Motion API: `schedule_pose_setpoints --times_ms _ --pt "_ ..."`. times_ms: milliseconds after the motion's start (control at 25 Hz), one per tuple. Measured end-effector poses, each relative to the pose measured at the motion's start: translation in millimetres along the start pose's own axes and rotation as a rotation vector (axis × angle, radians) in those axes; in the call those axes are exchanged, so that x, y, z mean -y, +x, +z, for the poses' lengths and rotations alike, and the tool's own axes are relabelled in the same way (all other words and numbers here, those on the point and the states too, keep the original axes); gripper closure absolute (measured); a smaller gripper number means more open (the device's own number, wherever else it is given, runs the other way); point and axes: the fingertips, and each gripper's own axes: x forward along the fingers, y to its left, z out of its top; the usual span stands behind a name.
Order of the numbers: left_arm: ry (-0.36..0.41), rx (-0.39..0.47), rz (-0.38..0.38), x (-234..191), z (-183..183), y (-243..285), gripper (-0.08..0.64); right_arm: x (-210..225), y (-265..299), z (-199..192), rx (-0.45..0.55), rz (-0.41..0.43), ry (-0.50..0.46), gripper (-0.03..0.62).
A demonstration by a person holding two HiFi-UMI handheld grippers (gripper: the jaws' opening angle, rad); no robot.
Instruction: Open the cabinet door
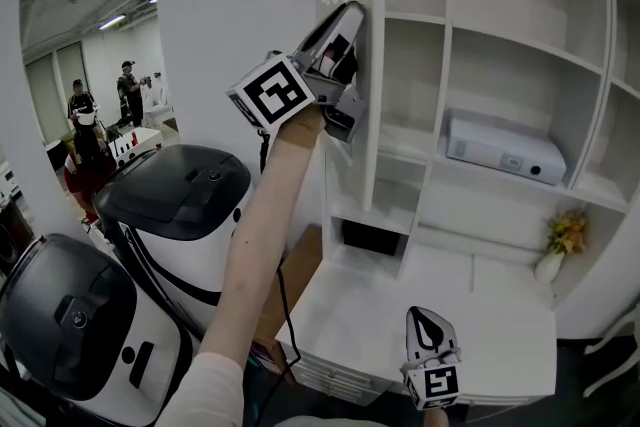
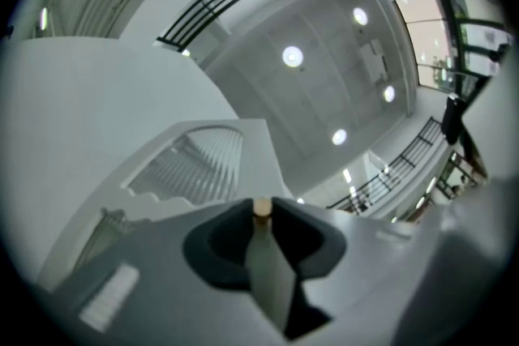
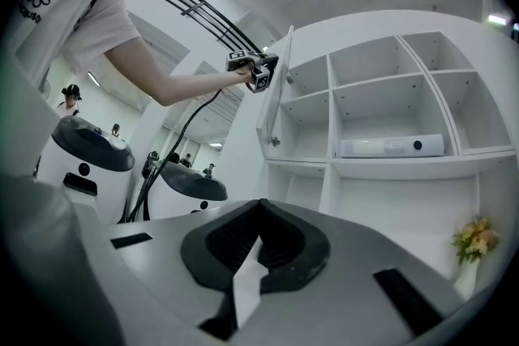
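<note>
The white cabinet door point(image 1: 366, 65) stands swung out, edge-on in the head view, with open white shelves point(image 1: 520, 45) to its right. My left gripper point(image 1: 343, 15) is raised on an outstretched arm and is shut on the door's upper edge. In the left gripper view a small beige knob point(image 2: 262, 208) is pinched between the tips. The right gripper view shows the door point(image 3: 274, 97) ajar, my left gripper point(image 3: 261, 70) at its outer edge, and a small knob point(image 3: 276, 142) lower on the door. My right gripper point(image 1: 432, 327) is low over the white counter point(image 1: 500, 315), shut and empty.
A white box-shaped device point(image 1: 503, 147) lies on a middle shelf. At the right stands a vase of flowers point(image 1: 562, 240). Two white machines with dark tops point(image 1: 180, 190) point(image 1: 65, 310) fill the left. People point(image 1: 130, 90) stand far back. A black cable point(image 1: 283, 295) hangs along my left arm.
</note>
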Motion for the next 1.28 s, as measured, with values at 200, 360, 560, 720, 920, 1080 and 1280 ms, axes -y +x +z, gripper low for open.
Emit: schedule_pose_setpoints --times_ms 200,360,560,720,920,1080,1280 --pt "-0.039 0.037 -0.026 -7.6 32.6 -27.9 0.485 -21.4 12.1 7.9 -0.006 -0.001 -0.012 0.592" --pt "-0.106 0.056 -0.073 -15.6 55.9 -47.4 0.482 -41.9 22.6 7.8 -0.007 0.01 -0.009 0.592" --pt "-0.17 0.063 -0.139 -24.8 78.8 -65.7 0.482 -64.9 36.6 10.5 -0.007 0.024 -0.009 0.592" --pt "-0.198 0.062 -0.162 -31.4 82.4 -71.0 0.48 -66.6 43.2 11.4 -0.002 0.029 -0.014 0.592" --pt "-0.24 0.065 -0.197 -39.6 94.0 -78.8 0.48 -68.0 47.7 12.7 -0.001 0.018 -0.017 0.592" --pt "-0.27 0.059 -0.207 -48.6 93.6 -79.8 0.479 -67.2 52.4 9.1 -0.016 0.019 -0.02 0.592" --pt "-0.298 0.053 -0.222 -62.3 108.0 -92.8 0.477 -84.7 60.1 8.4 -0.027 0.037 -0.043 0.592"
